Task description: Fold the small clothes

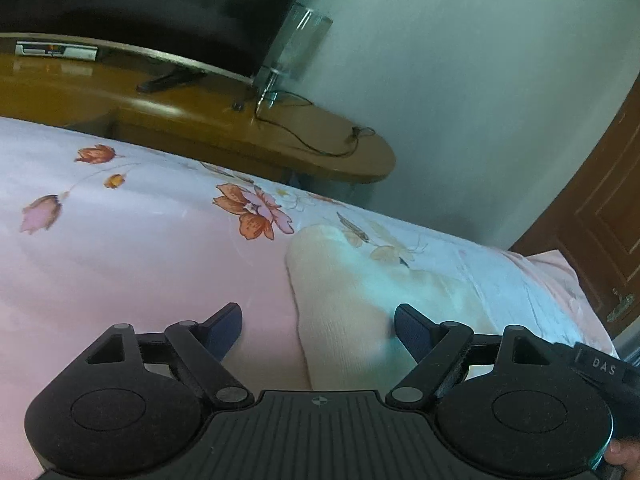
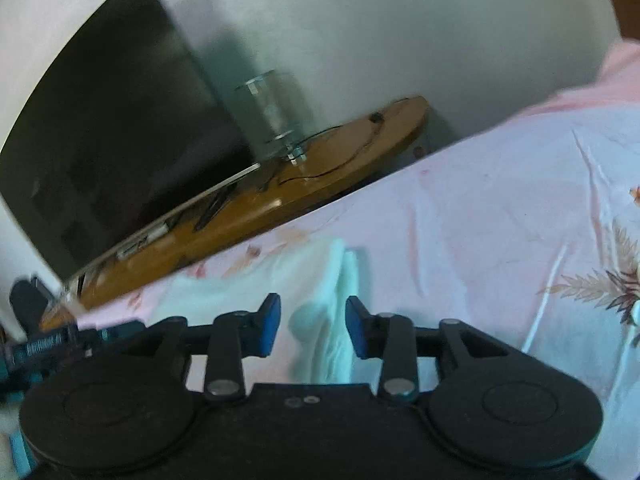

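Note:
A small cream-white knitted garment [image 1: 344, 300] lies on the pink floral bedsheet [image 1: 140, 248]. My left gripper [image 1: 318, 320] is open, its blue pads wide apart, with the garment's near end between and below them. In the right wrist view the same garment [image 2: 320, 312] shows as pale folded layers running toward the bed edge. My right gripper [image 2: 312, 324] is open, its blue pads either side of the garment's ridge, holding nothing. Whether the pads touch the cloth cannot be told.
A wooden TV stand [image 1: 280, 128] with a dark television [image 1: 160, 4], cables and a remote runs along the far side of the bed. A brown door [image 1: 600, 208] is at the right. The other gripper's body [image 2: 36, 344] shows at the left edge.

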{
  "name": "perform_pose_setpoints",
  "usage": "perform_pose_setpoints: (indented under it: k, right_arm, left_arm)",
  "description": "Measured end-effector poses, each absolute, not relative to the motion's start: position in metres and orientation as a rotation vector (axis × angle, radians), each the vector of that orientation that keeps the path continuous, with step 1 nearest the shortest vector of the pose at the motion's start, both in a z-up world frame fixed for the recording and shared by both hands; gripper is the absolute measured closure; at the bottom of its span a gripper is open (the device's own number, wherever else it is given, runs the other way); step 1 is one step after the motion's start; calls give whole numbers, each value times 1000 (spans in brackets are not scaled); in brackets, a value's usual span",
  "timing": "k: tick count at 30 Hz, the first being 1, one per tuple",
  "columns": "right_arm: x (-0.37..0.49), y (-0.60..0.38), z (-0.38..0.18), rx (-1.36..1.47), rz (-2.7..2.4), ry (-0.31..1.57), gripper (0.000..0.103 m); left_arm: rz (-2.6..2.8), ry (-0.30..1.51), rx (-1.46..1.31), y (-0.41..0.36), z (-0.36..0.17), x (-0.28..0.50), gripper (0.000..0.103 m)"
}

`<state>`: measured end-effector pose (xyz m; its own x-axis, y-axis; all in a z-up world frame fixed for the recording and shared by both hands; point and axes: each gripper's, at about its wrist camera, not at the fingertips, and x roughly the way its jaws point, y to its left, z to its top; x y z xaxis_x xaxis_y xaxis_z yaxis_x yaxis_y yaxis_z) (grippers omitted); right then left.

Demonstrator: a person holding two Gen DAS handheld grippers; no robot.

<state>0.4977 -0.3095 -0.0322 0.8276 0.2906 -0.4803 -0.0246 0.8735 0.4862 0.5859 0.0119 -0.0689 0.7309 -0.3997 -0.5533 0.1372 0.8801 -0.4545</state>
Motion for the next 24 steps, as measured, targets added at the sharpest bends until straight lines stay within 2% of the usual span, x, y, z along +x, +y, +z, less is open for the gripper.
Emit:
perform_pose_setpoints:
  k: [3,4,5,6,11,13,15,17,18,24]
  right_arm:
    - [514,-312,-40,519,196,595,66]
    - [519,-311,-42,516,202,598,72]
    - [522,-307,-43,487,203,599,86]
    - [526,-302,-43,438,198,595,92]
    - [536,-294,-51,267,149,622,95]
    - [539,-299,-53,272,141,642,94]
    - [535,-308,-45,344,170,671,87]
    - [515,-325,-35,426,208,642,64]
    - [499,-333,-31,454,235,620,61]
    - [439,-315,-34,365,324,649,61]
  left_arm:
    - [-299,711,-419,13,-79,594,21]
    - [-293,707,-427,15,-82,596,21]
    - [-290,704,-431,16,-85,596,21]
    - [-293,698,-429,16,-87,596,21]
    - [-286,682,-309,0,-88,593,16]
    - [-269,696,-292,-3,-82,592,16]
    - [-273,672,-322,7,-73,580,16]
    - [-277,654,-340,17,-70,562,16]
    - [-277,652,-348,21,-71,553,16]
    - [-252,627,-332,26,-74,500,16]
